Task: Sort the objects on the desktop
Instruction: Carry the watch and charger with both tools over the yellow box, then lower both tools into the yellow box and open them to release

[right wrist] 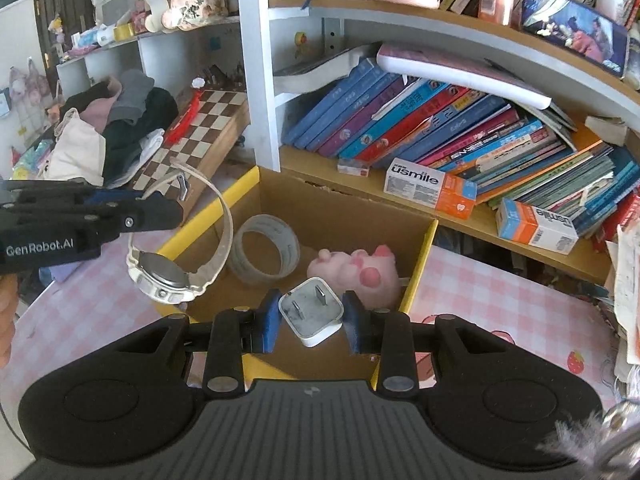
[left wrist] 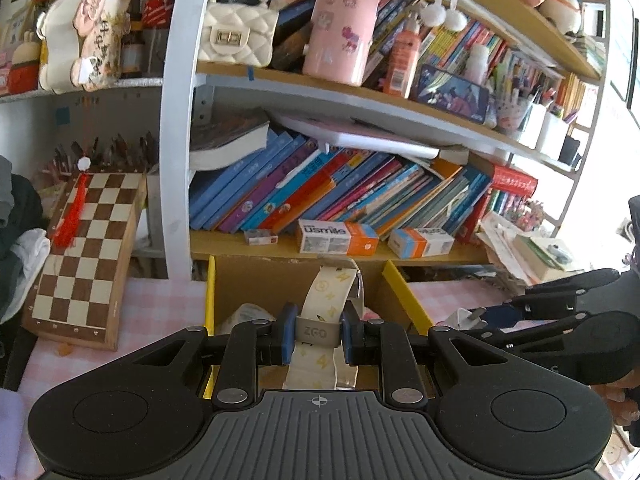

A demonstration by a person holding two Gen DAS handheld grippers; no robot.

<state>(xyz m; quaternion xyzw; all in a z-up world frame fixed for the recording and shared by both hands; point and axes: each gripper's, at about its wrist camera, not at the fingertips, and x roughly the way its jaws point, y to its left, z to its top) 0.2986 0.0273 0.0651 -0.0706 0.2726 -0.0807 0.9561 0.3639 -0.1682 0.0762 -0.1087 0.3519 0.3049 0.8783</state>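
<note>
The left gripper [left wrist: 318, 336] clamps a watch [right wrist: 168, 276] by its strap at lower centre of its view, above the box [right wrist: 420, 264]; the dial is hidden there and shows only at centre left in the right view. The right gripper [right wrist: 311, 322] pinches a charger [right wrist: 314, 314], prongs up, over the box's near edge. Inside lie a tape roll [right wrist: 266, 250] and a pink plush [right wrist: 360, 274], partly hidden behind the charger.

A home study corner, likely a child's room, is showing here. Leaning children's books [left wrist: 320, 184] are crowding a wooden bookshelf [left wrist: 328, 254] at the far side, with a pink cup [left wrist: 344, 28] and quilted cream handbag [left wrist: 236, 34] sitting above. A folding chessboard [left wrist: 84, 256] is leaning at the left beside heaped clothes [right wrist: 112, 120], and a pink checked tablecloth [right wrist: 500, 308] is covering the near desk.
</note>
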